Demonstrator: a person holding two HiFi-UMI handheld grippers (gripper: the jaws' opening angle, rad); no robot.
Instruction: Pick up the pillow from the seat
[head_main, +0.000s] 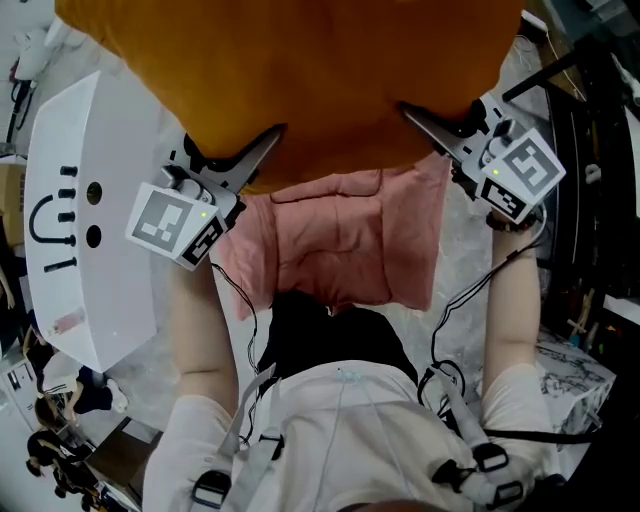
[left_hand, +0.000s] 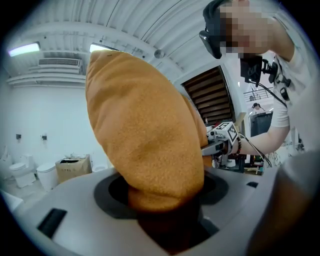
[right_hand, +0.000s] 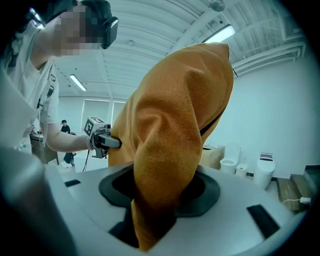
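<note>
Pillow (head_main: 300, 80) gripped at both ends, left gripper (head_main: 268, 138) and right gripper (head_main: 420, 118) each clamped on orange fabric, above pink cushion (head_main: 350, 245).

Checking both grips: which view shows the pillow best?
Head view: the orange pillow spans the frame, left gripper and right gripper clamped on its near edge. Each gripper view shows it edgewise from one pinched corner.

- Pillow (head_main: 300, 70): plain orange-brown.
- Cushion (head_main: 350, 245): plain pale pink.
- Cube (head_main: 178, 225) of the left tongs (head_main: 262, 150) and cube (head_main: 522, 172) of the right tongs (head_main: 425, 120): white with black square markers.
- Panel (head_main: 90, 160): white, with black marks and two black dots.
- Shirt (head_main: 340, 430): off-white.
- Straps (head_main: 260, 440): grey.
- Trousers (head_main: 330, 340): black.
</note>
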